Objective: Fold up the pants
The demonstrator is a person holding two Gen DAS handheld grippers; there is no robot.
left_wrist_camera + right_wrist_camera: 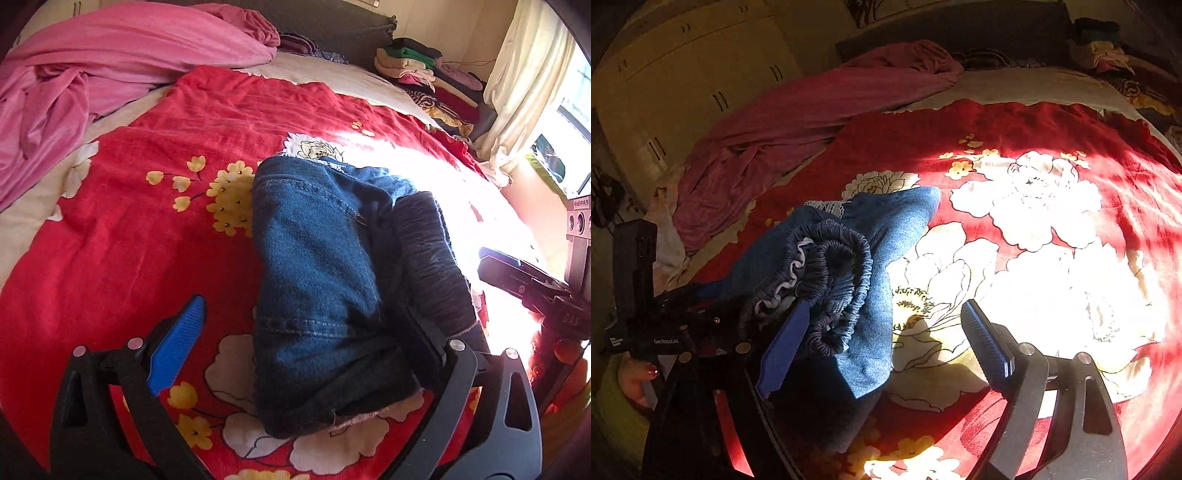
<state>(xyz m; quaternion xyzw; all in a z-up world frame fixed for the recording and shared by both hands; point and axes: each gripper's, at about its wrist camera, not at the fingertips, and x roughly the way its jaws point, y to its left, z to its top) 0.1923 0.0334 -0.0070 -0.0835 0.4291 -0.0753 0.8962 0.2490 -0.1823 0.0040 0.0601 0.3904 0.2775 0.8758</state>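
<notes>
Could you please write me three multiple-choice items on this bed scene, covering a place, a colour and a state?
1. Where do the folded jeans lie?
A. on the red floral blanket
B. on the floor
C. in a wardrobe

2. What colour is the crumpled sheet at the bed's far side?
A. green
B. pink
C. white

3. How do the left gripper jaws stand?
A. shut on the jeans
B. wide apart
C. out of view

Answers: 1 A, flowers surround the jeans; 2 B, plainly pink; 3 B, the fingers stand far apart.

Home bedroom: bed (110,229), wardrobe (683,74), curtain (524,74)
</notes>
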